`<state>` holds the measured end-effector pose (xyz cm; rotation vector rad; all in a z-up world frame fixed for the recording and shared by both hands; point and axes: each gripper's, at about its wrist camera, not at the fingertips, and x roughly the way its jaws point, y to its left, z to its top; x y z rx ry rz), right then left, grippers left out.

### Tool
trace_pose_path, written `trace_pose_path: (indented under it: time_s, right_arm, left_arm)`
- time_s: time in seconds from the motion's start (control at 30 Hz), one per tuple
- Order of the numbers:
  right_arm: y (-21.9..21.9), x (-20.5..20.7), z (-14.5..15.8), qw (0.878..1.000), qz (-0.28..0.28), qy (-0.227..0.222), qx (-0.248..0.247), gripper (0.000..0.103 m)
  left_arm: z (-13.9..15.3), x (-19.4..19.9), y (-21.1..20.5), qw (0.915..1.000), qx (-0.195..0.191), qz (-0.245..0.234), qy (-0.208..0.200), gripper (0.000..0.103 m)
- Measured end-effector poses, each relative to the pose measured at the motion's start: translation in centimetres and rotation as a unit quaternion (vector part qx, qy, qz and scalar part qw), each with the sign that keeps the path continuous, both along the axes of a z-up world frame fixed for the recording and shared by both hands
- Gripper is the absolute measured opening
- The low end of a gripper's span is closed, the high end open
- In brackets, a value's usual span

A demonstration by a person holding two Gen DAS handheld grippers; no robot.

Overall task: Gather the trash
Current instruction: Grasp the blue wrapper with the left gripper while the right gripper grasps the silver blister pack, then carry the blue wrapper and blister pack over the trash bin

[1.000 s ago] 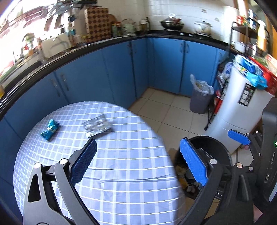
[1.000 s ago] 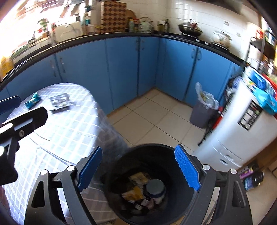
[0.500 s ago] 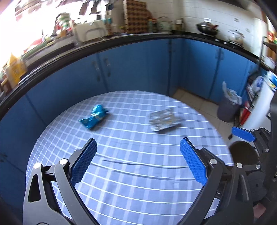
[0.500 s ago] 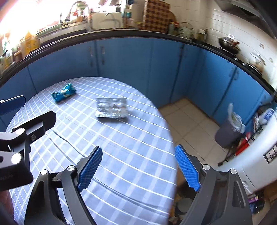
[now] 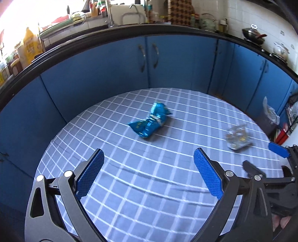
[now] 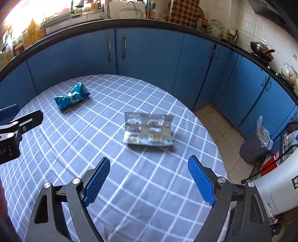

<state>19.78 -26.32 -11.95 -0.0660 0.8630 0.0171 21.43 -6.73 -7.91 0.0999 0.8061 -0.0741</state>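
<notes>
Round table [image 6: 152, 186], blue-grey checked cloth, slightly creased. Left: crumpled blue foil wrapper [image 6: 71, 95], twisted at the waist, lying flat. Centre-right: silver blister pack [image 6: 148, 131], domed pockets, edges curled; blurred in the left view. Left gripper [image 5: 148, 173] and right gripper [image 6: 149, 179]: jaws spread wide, empty, above the cloth. Far right on the floor: grey bin [image 6: 254, 147] with a plastic liner, contents unclear.

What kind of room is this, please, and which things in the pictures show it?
Most likely a home kitchen. Blue cabinets run under a dark countertop with a sink tap, and a wok sits by the tiled wall. In front is a round table with a checked cloth.
</notes>
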Motion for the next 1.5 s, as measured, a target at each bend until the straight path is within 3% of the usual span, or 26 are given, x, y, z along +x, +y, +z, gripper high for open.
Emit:
trace_pose_path:
  time_s: [0.43, 0.67, 0.8, 0.93, 1.0, 1.07, 1.17, 1.5]
  right_arm:
    - [-0.3, 5.8, -1.5, 0.999, -0.025, 0.012, 0.031, 0.083]
    - [-0.1, 6.8, -2.3, 0.999, -0.023, 0.016, 0.042, 0.084]
    - [0.1, 6.7, -2.4, 0.999, -0.021, 0.015, 0.043, 0.084]
    - [0.3, 6.2, -2.3, 0.999, -0.017, 0.015, 0.043, 0.084]
    - [0.3, 5.9, -2.3, 0.999, -0.013, 0.012, 0.042, 0.076]
    - [0.3, 5.6, -2.1, 0.999, -0.006, 0.013, 0.044, 0.072]
    - [0.3, 5.1, -2.1, 0.999, -0.002, 0.015, 0.043, 0.071]
    - [0.5, 1.6, -0.8, 0.999, 0.008, 0.011, 0.034, 0.072]
  left_arm:
    - [-3.1, 8.8, 0.0, 0.9993, 0.013, -0.016, 0.032, 0.096]
    - [-5.0, 11.5, -0.4, 0.9983, 0.026, -0.016, 0.049, 0.096]
    - [-5.1, 11.9, 0.0, 0.9985, 0.015, -0.011, 0.051, 0.095]
    - [-5.2, 11.5, 0.8, 0.9986, 0.001, -0.013, 0.051, 0.076]
    - [-5.2, 11.1, 0.8, 0.9988, 0.000, -0.019, 0.046, 0.061]
    - [-5.1, 10.6, 0.5, 0.9986, 0.001, -0.027, 0.045, 0.037]
    - [-5.0, 9.9, 0.3, 0.9985, 0.007, -0.028, 0.047, 0.033]
    - [-4.0, 5.5, 3.0, 0.9976, -0.033, -0.009, 0.059, 0.033]
